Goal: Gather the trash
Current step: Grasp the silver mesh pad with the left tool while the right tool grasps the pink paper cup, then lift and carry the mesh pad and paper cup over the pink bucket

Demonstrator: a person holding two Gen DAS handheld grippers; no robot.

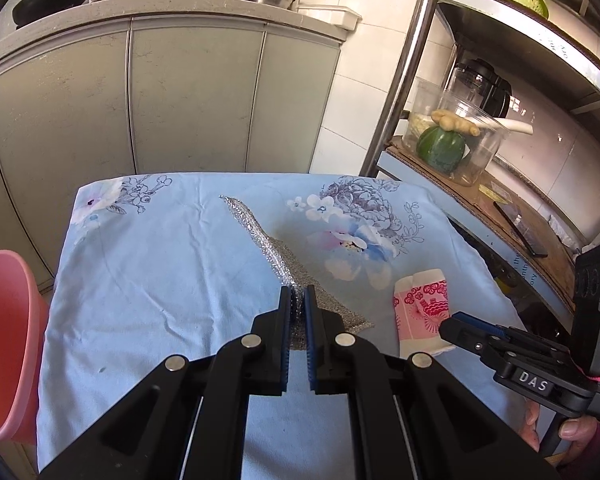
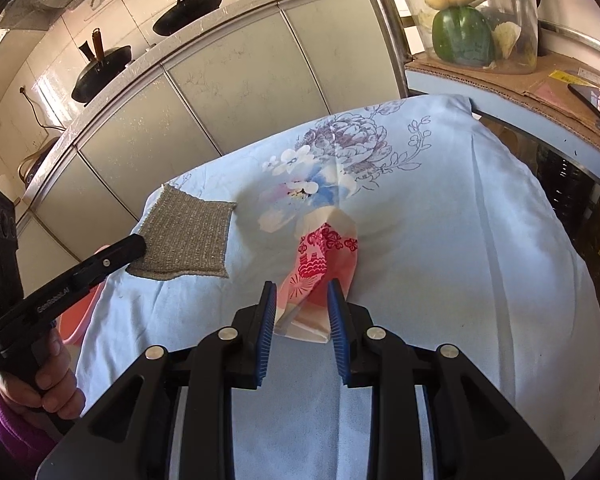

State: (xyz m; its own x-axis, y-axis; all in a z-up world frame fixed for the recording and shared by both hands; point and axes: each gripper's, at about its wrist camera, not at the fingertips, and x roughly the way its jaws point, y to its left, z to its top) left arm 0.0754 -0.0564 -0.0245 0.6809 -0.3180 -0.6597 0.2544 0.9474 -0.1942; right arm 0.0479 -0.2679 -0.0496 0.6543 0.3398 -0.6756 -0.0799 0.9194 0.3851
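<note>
Silver scouring cloth (image 1: 300, 276) pinched at near edge by left tool (image 1: 299, 294), lifted off floral-sheeted worktop (image 1: 160, 256). Crushed paper cup (image 2: 320, 264) to its right — clamped in right tool (image 2: 302, 292). Pink bin (image 1: 8, 320) far left.

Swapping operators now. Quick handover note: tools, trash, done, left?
Left tool: shut on the silver scouring cloth, one edge lifted off the floral tablecloth.
Right tool: shut on the crushed pink paper cup, which rests on the tablecloth.
Pink bin: beside the table, on the left tool's side; its inside is not in view.
Done: both items gripped.
Left: probably carry each over and drop it in the bin.
</note>
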